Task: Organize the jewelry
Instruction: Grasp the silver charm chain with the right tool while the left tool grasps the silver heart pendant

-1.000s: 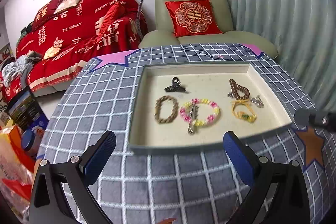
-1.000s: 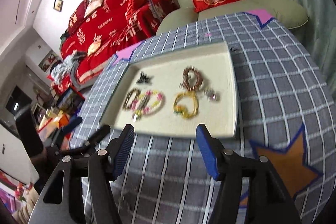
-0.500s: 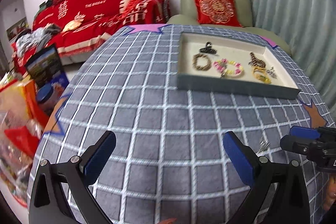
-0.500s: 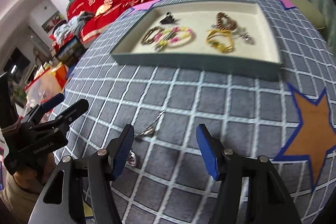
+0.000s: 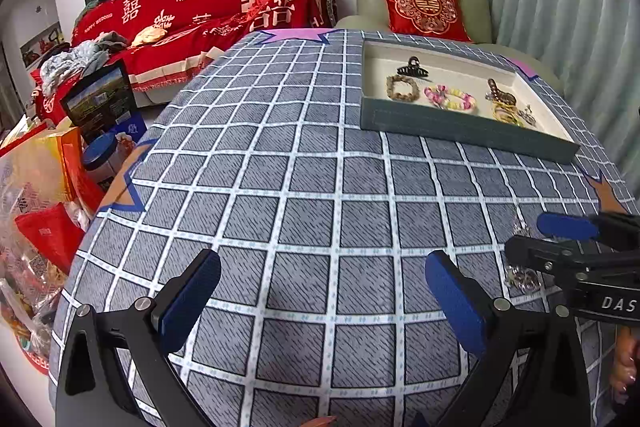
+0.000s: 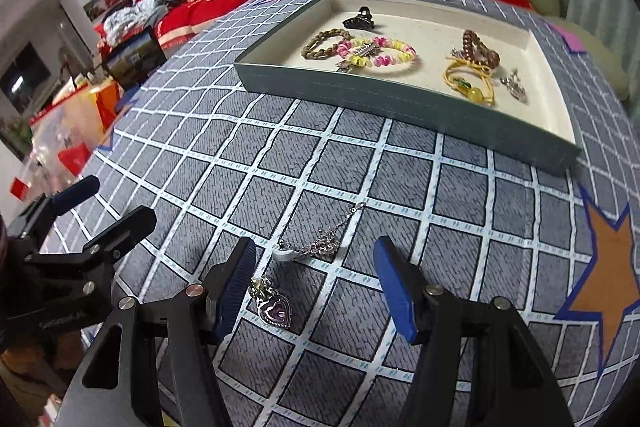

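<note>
1. Jewelry lies in two places on the grey checked tablecloth [image 6: 352, 163]: most of it sits in the shallow grey-walled tray with a cream lining [image 6: 400, 99], and two pieces lie loose on the cloth well in front of that tray.
2. The right gripper [image 6: 316, 287] hovers low over the loose pieces with its blue-padded fingers [image 6: 236, 285] spread apart, grasping nothing.
3. Between those fingers lies a tangled silver chain with a white clasp piece [image 6: 316, 247], flat on the cloth.
4. A silver heart pendant with a purple stone [image 6: 276, 309] rests just beside the inner face of the left-hand finger; whether they touch cannot be told.
5. The left gripper [image 5: 320, 299] is held over bare cloth, its fingers [image 5: 192, 295] released and wide, holding nothing.
6. In the left wrist view the right gripper [image 5: 560, 239] reaches in from the right edge, with the loose silver pieces partly hidden under it.
7. Inside the tray are a black claw hair clip [image 6: 359, 19], a brown braided bracelet [image 6: 324, 45], a pink and yellow beaded bracelet [image 6: 380, 53], a dark brown beaded bracelet [image 6: 478, 49], a yellow cord bracelet [image 6: 470, 83] and a small silver piece [image 6: 514, 85].
8. A red sofa [image 5: 200, 3] and a green armchair with a red cushion [image 5: 424, 3] stand behind the table.
</note>
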The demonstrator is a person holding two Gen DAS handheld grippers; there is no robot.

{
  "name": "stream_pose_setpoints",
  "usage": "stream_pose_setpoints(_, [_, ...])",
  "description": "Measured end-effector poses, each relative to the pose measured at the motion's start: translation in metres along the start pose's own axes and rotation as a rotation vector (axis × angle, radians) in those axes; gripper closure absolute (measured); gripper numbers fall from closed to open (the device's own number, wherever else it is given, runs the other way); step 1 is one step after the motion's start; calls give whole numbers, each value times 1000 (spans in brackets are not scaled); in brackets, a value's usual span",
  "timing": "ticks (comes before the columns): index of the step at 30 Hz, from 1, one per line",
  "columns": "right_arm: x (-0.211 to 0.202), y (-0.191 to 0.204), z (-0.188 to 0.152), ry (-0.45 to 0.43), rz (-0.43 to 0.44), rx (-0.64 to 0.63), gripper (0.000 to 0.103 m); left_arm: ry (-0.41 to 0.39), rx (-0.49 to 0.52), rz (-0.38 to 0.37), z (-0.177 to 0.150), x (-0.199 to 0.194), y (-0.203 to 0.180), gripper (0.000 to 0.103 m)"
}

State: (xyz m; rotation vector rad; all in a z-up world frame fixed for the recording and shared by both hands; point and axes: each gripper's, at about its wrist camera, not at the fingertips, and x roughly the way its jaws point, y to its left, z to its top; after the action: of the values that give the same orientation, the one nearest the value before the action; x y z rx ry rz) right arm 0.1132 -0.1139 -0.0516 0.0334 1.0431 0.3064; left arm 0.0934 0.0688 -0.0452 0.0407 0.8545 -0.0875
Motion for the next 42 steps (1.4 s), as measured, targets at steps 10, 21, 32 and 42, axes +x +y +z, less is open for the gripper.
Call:
stream_pose_setpoints(10, [-6, -15, -6, -26, -72, -7, 89, 12, 39, -28, -9, -2, -16, 0])
stream_pose_setpoints(21, [-12, -33, -8, -35, -61, 39, 92, 25, 89, -100, -11, -4, -40, 0])
stream_pose_setpoints(32, [-5, -24, 0, -49, -70, 1, 71, 32, 138, -147, -14, -7, -53, 0])
stream_pose_setpoints(42, [-11, -44, -5, -63, -101, 37, 90, 30, 217, -195, -11, -1, -81, 0])
